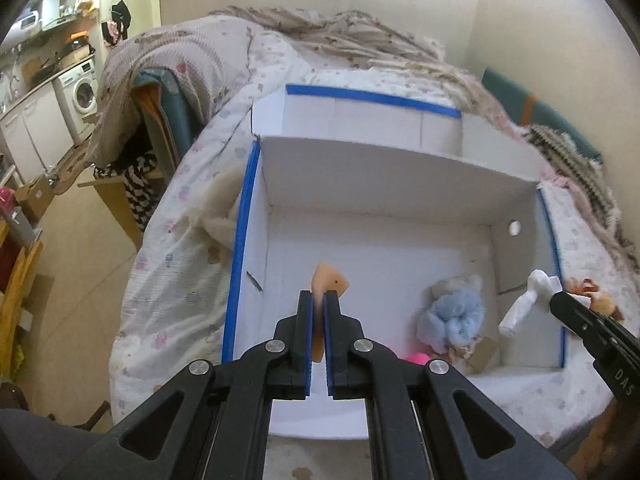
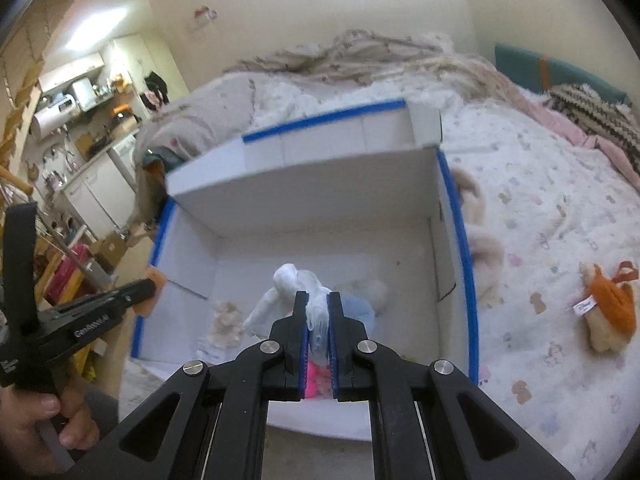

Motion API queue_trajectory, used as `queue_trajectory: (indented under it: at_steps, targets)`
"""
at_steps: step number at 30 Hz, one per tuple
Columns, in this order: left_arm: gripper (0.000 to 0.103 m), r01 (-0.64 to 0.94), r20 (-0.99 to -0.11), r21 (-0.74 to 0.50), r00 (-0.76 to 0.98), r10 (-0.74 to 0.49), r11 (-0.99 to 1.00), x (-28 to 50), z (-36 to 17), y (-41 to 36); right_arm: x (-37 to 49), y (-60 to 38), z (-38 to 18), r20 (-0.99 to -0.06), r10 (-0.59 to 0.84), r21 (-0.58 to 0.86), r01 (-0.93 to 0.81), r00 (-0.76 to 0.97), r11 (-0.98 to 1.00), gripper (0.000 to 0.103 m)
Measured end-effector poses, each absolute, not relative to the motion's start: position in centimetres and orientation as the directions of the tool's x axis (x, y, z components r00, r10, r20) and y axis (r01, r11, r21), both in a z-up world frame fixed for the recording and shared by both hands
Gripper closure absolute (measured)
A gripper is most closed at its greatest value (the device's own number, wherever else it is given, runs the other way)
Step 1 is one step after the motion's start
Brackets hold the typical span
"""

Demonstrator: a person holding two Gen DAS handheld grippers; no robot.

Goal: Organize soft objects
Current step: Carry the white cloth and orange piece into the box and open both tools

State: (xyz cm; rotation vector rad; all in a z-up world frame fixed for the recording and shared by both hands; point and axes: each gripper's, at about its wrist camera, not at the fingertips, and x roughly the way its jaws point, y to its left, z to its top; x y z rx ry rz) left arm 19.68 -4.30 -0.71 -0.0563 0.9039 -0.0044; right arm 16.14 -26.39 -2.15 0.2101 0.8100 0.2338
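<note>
Soft toys are being gathered into a white cardboard box (image 1: 380,248) with blue-taped rims, set on a flower-patterned bedspread (image 2: 540,208). Each gripper is held above the open box, pointing down into it, so that what is carried can be dropped inside. The left gripper (image 1: 319,300) is clamped on a small peach-coloured toy (image 1: 330,280), thin and flat, with a dark dot on it, held over the floor of the box towards its left wall. The right gripper (image 2: 318,304) is clamped on a white cloth toy (image 2: 288,280), limp, with a rounded end and a long part hanging down, held near the middle of the box.

A fluffy pale-blue toy (image 1: 452,316) is already lying on the floor of the box by its right wall, and something bright pink (image 2: 316,380) is seen at the near edge. An orange and cream plush (image 2: 608,312) is left on the bedspread, well apart from the box's right wall, and a cream furry thing (image 1: 216,216) is lying against the outside of its left wall, so more is judged to remain.
</note>
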Motion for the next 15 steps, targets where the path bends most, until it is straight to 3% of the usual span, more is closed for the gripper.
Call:
queue_trajectory:
  at_steps: [15]
  targets:
    - [0.098, 0.022, -0.836, 0.046, 0.549, 0.027, 0.999, 23.4, -6.3, -7.3, 18.6, -26.0, -8.0, -0.763, 0.272, 0.25, -0.12, 0.586, 0.961, 0.093]
